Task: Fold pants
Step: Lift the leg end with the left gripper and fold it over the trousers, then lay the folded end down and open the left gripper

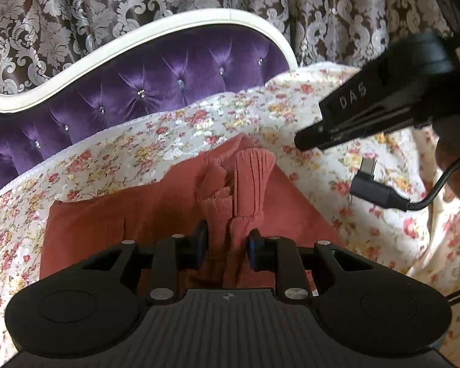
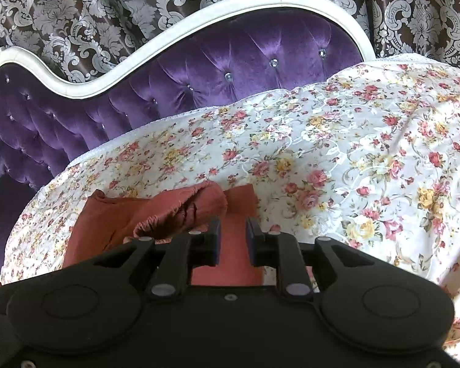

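Rust-red pants [image 1: 156, 214] lie on the floral bedspread [image 1: 156, 150]. In the left wrist view their ribbed elastic waistband [image 1: 253, 178] stands bunched up, and a gathered fold runs down into my left gripper [image 1: 228, 242], whose blue pads press on it. My right gripper [image 1: 303, 141] hangs in the air off the pants' right edge, seen from the side. In the right wrist view the right gripper [image 2: 233, 240] stands open above a flat part of the pants [image 2: 233, 263], with nothing between its fingers. The rumpled waistband [image 2: 184, 208] lies to its left.
A purple tufted headboard [image 2: 230, 70] with a white frame stands behind the bed, and patterned curtains [image 2: 107, 15] hang beyond it. A black cable with a plug [image 1: 380, 190] dangles from the right gripper. Bare bedspread [image 2: 368, 153] stretches to the right.
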Action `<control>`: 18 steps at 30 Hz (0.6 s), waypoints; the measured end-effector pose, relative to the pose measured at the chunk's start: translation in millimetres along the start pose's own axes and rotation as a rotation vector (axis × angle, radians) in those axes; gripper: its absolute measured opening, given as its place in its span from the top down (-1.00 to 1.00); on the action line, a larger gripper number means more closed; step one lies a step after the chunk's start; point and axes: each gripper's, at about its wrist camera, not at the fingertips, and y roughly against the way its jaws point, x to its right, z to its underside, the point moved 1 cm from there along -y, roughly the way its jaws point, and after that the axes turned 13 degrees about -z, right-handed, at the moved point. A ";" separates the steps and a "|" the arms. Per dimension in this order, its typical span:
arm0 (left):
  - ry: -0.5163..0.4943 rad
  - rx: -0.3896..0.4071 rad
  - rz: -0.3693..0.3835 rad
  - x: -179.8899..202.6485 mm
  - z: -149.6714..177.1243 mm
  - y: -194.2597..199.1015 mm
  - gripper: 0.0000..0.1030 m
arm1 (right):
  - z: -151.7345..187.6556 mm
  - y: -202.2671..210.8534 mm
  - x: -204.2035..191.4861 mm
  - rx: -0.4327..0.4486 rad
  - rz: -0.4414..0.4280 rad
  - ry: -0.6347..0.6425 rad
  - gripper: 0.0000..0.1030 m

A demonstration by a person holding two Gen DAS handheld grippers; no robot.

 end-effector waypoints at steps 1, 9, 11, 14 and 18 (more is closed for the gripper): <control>0.007 0.005 0.000 -0.7 0.1 0.8 0.53 | 1.0 -0.8 1.1 -0.002 0.005 -0.003 0.41; -0.075 0.027 -0.065 13.1 4.9 4.8 0.51 | 3.7 4.9 -4.3 -0.004 -0.026 0.006 0.41; -0.131 0.056 -0.116 23.4 6.6 9.2 0.42 | 2.3 5.1 -8.4 -0.008 -0.058 0.008 0.39; -0.189 0.071 -0.148 35.9 10.2 9.8 0.41 | 2.3 0.7 -13.1 -0.038 -0.134 -0.011 0.06; -0.201 0.056 -0.128 37.1 16.6 10.8 0.41 | 8.2 -18.5 -18.5 -0.118 -0.055 0.051 0.27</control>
